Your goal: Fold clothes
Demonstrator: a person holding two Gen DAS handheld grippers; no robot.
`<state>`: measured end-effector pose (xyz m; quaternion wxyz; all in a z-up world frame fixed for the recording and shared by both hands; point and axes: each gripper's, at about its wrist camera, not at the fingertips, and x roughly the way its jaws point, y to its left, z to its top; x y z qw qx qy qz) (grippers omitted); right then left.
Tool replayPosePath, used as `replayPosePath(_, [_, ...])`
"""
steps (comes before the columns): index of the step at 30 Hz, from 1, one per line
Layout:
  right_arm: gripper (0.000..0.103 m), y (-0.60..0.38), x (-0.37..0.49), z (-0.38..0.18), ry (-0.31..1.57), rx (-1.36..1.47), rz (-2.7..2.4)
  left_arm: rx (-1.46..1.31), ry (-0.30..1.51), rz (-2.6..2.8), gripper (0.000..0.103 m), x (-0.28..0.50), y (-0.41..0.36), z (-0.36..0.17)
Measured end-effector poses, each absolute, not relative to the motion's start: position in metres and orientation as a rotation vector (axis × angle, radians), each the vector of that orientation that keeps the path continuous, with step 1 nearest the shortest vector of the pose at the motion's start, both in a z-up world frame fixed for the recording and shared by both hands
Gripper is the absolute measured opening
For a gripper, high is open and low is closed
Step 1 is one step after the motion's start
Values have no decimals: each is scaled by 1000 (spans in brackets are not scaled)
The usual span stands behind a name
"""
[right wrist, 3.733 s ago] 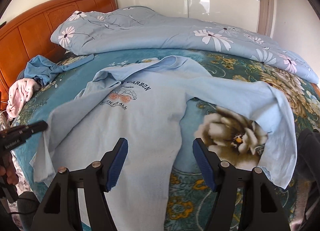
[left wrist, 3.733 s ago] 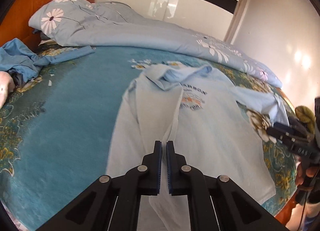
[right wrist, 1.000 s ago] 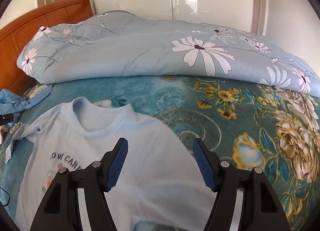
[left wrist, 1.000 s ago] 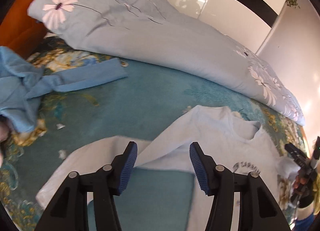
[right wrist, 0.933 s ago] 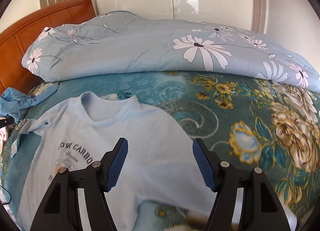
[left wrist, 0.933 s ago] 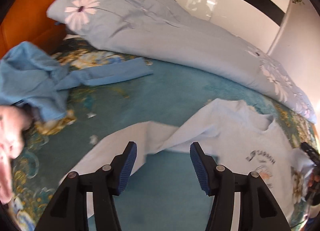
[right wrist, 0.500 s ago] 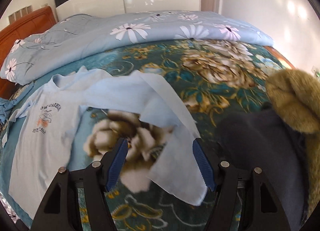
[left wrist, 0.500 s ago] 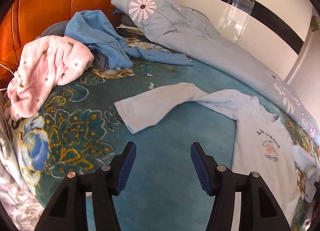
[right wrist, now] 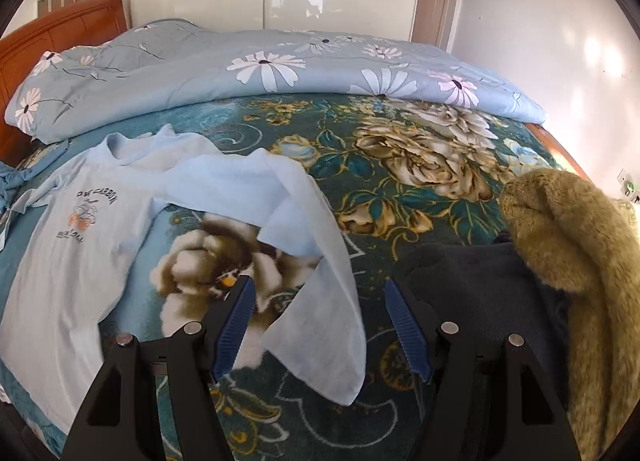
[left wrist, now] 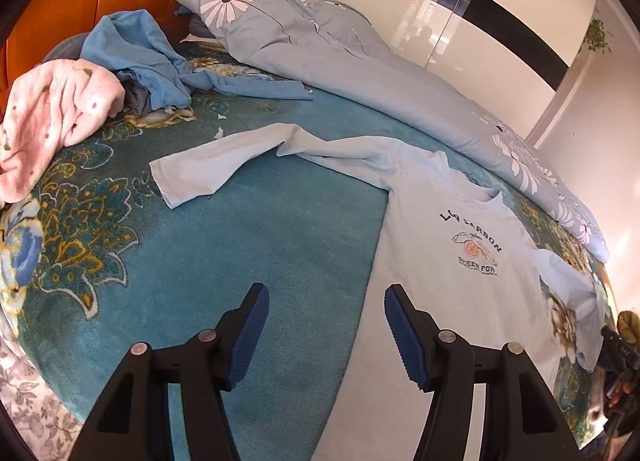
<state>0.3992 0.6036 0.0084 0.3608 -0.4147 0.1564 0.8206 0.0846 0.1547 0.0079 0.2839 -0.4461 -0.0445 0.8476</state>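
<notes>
On bed (left wrist: 248, 245): shirt (left wrist: 452, 261) spread flat, sleeves out. Left tongs (left wrist: 326, 335) apart, just widened, empty; right tongs (right wrist: 316, 327) apart over sleeve (right wrist: 316, 317), empty.

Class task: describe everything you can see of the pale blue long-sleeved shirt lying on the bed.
The shirt is pale blue, soft knit by its look, long-sleeved, with a round neck and a dark chest print with an orange motif. It lies front up on the blanket, sleeves spread. One sleeve stretches toward the headboard; the other sleeve bends down, its cuff between the right gripper's open jaws. Neither gripper holds it.
</notes>
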Motion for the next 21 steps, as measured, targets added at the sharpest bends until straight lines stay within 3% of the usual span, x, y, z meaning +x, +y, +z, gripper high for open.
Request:
replayPosePath(2, [65,621,394,-4,499,-1111,2073,-1192,-109,2263,64,88,157,9])
replayPosePath(5, [3,637,397,-15,704,-1113,2083,-1206,-68,2259,64,91,160,8])
replayPosePath(12, [2,665,425,48,858,-886,2132,-1238,-76,2290,65,82,147,0])
replayPosePath(21, [2,710,421,53,667,-967,1867,-1315,-99,2358,66,59,112,-22])
